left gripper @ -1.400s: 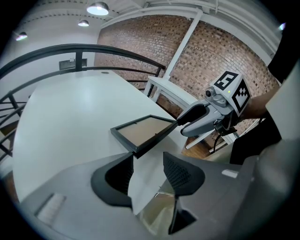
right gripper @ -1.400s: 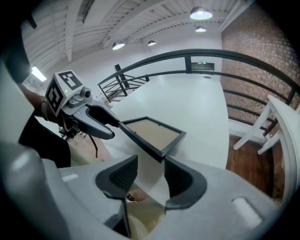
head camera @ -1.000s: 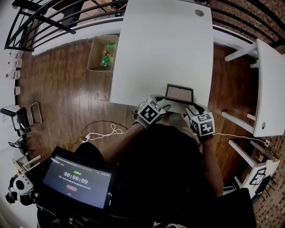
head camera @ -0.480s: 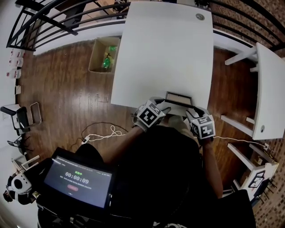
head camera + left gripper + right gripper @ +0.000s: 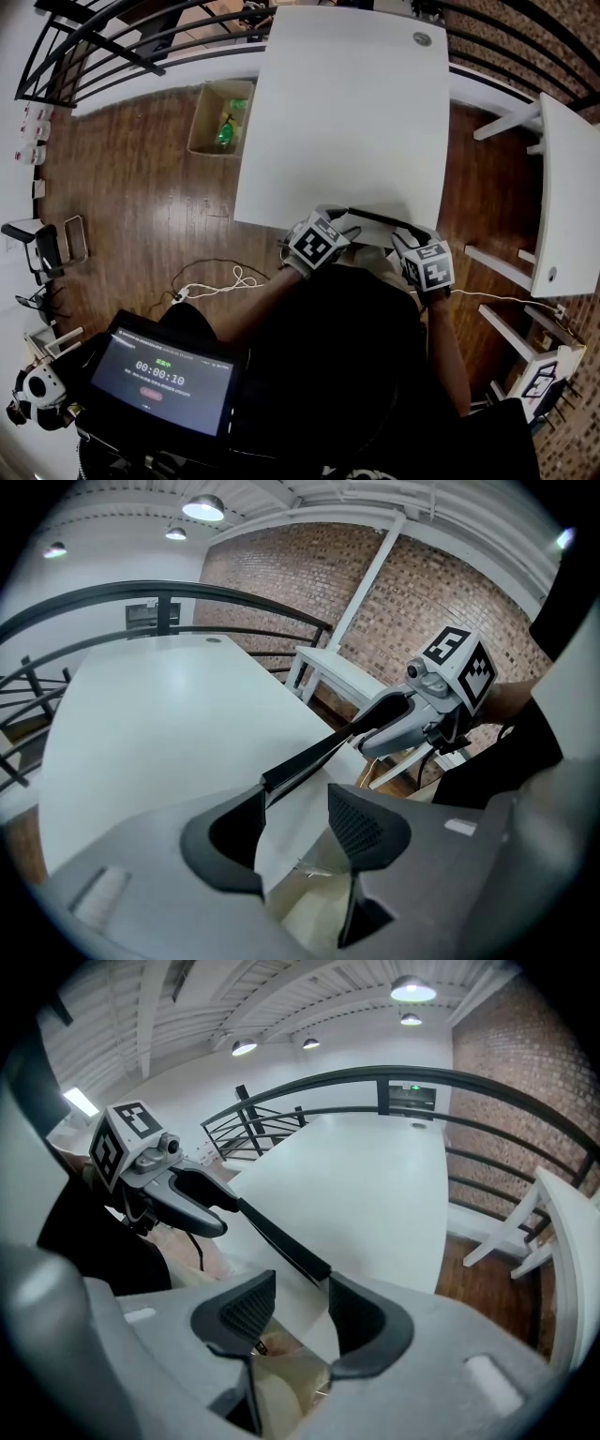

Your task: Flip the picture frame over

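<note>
Head view: two white tables, one (image 5: 347, 112) under the work and one (image 5: 570, 187) at 3 o'clock. One frame (image 5: 375, 217) shows edge-on at the near table's 6 o'clock rim, between the left gripper (image 5: 349, 225) and the right gripper (image 5: 403, 232). On the floor, one box (image 5: 217, 117) sits at 10 o'clock and one tablet (image 5: 164, 370) at 7.

Left gripper view: jaws wide, with the frame's end in the gap, against the 9 o'clock pad only.

Right gripper view: jaws wide, with the frame's other end against the 3 o'clock pad.
</note>
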Available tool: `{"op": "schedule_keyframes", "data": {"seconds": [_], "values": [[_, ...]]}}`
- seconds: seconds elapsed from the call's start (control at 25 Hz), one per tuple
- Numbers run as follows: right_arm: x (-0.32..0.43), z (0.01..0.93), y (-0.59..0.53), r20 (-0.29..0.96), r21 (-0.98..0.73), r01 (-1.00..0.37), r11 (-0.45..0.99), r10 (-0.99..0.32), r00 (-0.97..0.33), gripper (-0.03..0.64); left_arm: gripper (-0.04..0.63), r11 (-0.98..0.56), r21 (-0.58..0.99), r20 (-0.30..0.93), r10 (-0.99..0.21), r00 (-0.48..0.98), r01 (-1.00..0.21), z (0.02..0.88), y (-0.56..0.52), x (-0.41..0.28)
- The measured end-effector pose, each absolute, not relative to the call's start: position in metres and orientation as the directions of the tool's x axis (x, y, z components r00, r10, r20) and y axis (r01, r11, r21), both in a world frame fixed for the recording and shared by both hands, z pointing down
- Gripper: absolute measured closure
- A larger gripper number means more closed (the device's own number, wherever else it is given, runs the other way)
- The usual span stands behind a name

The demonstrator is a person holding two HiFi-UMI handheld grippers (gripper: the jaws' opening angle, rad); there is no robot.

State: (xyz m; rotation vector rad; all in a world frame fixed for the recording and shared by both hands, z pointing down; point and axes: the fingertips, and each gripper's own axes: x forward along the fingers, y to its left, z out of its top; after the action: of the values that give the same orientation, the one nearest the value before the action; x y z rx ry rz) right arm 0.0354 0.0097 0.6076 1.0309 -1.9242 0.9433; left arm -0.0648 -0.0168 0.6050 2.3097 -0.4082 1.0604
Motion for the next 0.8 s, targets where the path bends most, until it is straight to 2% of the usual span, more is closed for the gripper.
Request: {"op": "schedule_keyframes", "data": {"seconds": [0.8], "values": [[0.051, 0.621, -0.028, 0.867, -0.256, -0.884, 0.392, -0.311, -0.389, 0.456, 0.38, -0.792, 0.375, 0.777, -0.016, 0.629, -0.482, 0.61, -0.053, -0.054]]}}
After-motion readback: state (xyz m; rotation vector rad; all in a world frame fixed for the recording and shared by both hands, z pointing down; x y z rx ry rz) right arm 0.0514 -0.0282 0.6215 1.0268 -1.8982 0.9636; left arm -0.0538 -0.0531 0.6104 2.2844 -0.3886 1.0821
